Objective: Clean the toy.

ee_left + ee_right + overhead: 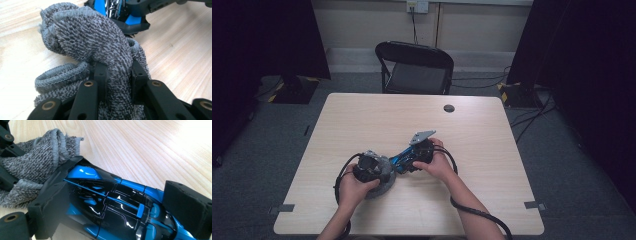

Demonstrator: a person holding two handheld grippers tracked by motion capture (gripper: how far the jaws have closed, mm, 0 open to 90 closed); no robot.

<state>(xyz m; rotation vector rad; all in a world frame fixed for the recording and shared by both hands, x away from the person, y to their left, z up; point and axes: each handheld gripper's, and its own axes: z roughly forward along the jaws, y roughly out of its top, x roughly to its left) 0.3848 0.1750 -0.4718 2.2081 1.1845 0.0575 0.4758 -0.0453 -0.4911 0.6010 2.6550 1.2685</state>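
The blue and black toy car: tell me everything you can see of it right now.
The toy car is a glossy blue and black model with a low, sleek body, plastic by its shine. It lies above the wooden table, clamped across its body between the jaws of the right hand-held gripper. One end meets the grey knitted cloth, which the left hand-held gripper pinches. Its wheels and underside are hidden.

bare table (377,115) all round, chair (416,67) beyond

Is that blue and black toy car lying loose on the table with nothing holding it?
No, the right gripper has its two black jaws pressed against either side of the blue and black toy car, holding it.
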